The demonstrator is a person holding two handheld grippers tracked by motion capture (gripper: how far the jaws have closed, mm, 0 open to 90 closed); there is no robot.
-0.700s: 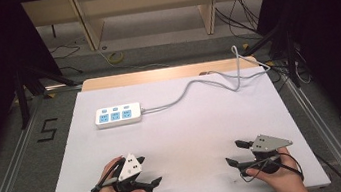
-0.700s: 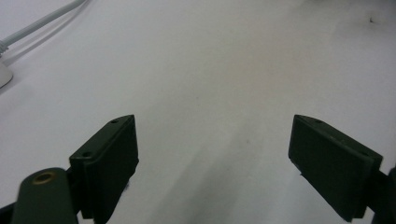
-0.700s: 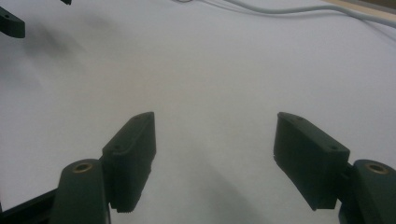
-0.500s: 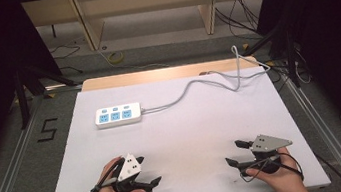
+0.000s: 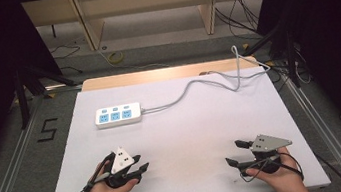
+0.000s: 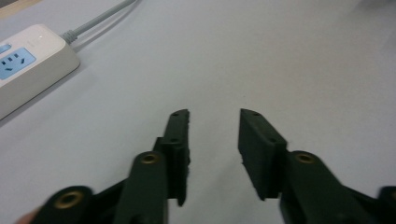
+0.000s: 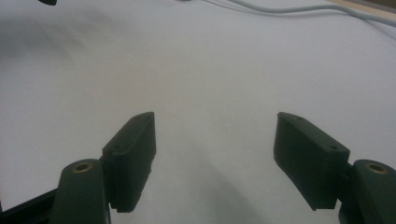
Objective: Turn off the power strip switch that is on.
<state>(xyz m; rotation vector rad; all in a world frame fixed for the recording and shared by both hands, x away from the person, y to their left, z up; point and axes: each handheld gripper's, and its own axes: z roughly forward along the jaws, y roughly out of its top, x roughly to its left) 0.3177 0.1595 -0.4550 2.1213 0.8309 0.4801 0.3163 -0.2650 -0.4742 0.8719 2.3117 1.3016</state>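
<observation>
Left gripper [image 5: 140, 164] and right gripper [image 5: 234, 153] are idling near the table's [image 5: 187, 124] front edge, jaws apart and empty. Power strip [image 5: 117, 115] is lying far-left, well apart. Risk: its cable [image 5: 197, 83] snagging a reaching gripper.

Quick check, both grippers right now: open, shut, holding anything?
Left gripper: open, nothing between its fingers, low over the bare table.
Right gripper: open wider, also holding nothing.
</observation>
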